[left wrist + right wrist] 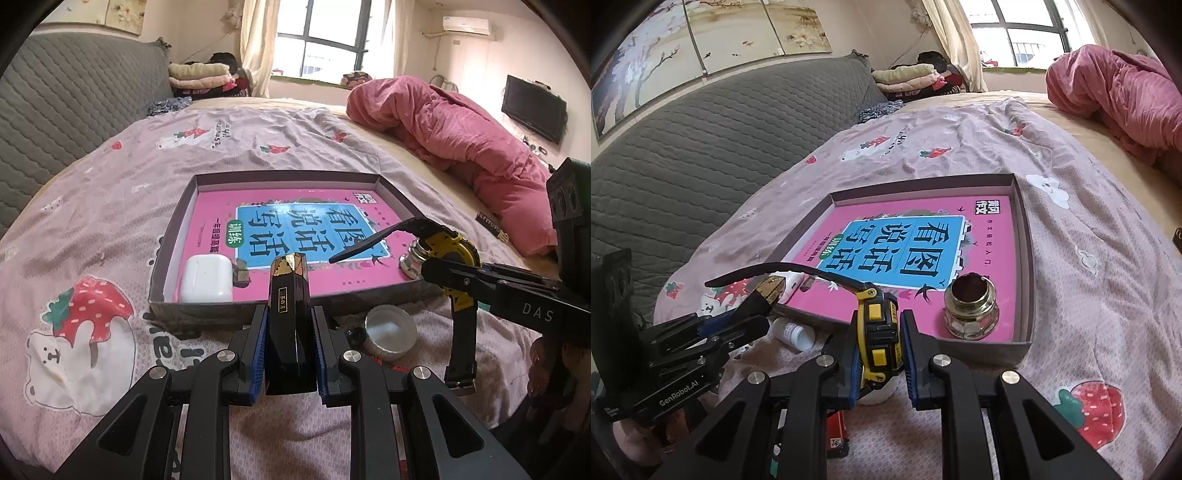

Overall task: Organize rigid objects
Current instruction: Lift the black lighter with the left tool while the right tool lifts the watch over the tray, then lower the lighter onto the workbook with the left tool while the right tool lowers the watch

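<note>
My left gripper (290, 354) is shut on a dark faceted bottle with a gold tip (288, 295), held just before the near wall of a shallow grey box (192, 306). My right gripper (879, 354) is shut on a yellow and black watch (877, 325), its strap reaching out over the box (1023, 236). In the left wrist view the watch (448, 251) hangs at the box's right near corner. Inside the box lie a pink book (295, 229), a white earbud case (206, 277) and a brass fitting (971, 310).
A white jar (389, 330) and a small white bottle (796, 332) lie on the strawberry-print sheet (92, 221) before the box. A pink quilt (461, 125) is heaped at the right. A grey headboard (701, 147) runs along the left.
</note>
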A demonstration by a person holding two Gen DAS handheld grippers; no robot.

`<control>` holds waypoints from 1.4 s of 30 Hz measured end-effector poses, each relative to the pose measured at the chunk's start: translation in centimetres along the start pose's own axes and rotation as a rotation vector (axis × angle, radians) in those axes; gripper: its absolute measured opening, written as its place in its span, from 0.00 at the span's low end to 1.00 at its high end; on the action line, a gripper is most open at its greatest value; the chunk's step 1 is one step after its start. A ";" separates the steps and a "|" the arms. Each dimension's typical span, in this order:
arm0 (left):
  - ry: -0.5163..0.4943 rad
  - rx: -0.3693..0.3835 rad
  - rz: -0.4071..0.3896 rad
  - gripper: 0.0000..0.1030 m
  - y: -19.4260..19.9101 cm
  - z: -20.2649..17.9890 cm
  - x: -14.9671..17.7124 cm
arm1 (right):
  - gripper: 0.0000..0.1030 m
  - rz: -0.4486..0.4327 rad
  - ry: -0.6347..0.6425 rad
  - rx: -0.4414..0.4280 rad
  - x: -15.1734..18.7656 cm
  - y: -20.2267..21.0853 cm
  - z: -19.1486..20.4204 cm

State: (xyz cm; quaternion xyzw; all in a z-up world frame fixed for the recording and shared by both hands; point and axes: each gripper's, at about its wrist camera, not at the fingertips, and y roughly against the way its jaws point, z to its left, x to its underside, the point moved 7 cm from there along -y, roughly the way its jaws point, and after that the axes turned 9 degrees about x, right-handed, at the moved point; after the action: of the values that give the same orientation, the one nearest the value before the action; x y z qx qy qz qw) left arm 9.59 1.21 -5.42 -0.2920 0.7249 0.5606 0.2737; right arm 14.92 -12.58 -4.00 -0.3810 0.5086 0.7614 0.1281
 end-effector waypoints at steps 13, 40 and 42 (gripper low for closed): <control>0.031 -0.012 -0.017 0.22 -1.0 0.3 -1.4 | 0.19 -0.018 -0.035 0.006 -1.0 -0.4 -0.8; 0.086 -0.029 -0.010 0.22 -3.3 1.8 -2.8 | 0.18 -0.059 -0.135 0.021 -3.2 -1.6 -2.5; 0.090 -0.027 -0.006 0.22 -3.5 1.8 -2.8 | 0.19 -0.063 -0.141 0.022 -3.3 -1.7 -2.5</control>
State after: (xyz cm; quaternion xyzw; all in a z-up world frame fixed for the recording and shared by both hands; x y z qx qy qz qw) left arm 14.14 2.60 -6.08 -0.3230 0.7278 0.5558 0.2387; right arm 19.29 -13.31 -3.28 -0.3406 0.4945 0.7763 0.1918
